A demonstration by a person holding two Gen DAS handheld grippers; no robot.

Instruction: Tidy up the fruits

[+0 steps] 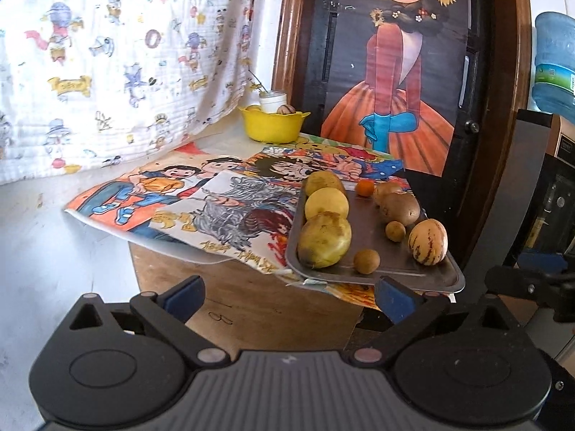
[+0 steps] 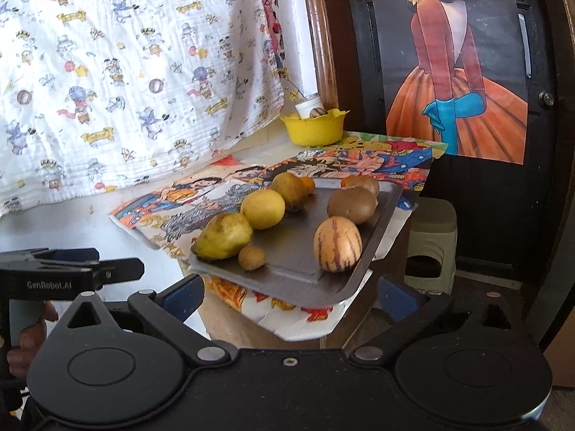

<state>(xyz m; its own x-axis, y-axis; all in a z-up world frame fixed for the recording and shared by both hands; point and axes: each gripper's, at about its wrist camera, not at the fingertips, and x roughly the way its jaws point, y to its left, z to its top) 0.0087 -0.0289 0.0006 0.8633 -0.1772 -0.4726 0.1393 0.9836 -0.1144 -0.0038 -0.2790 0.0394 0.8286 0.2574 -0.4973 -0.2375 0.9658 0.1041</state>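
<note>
Ahead of your spread left gripper (image 1: 287, 296) and right gripper (image 2: 289, 296), both with fingers wide and empty, the tray (image 1: 424, 278) of fruit sits at the tabletop (image 1: 251, 309) corner, its near edge overhanging. A nudge there could tip it. The striped melon (image 2: 337, 244) and the small brown fruit (image 2: 252, 258) lie loose nearest your fingers and would likely roll off

we see left gripper (image 1: 287, 298): black linkage arms, blue pads, grey ribbed body, round silver pivot pins | right gripper (image 2: 287, 296): same black arms, blue pads, black body, one centre screw | left unit's side in right view: white "GenRobot.AI" lettering, grey-green handle
</note>
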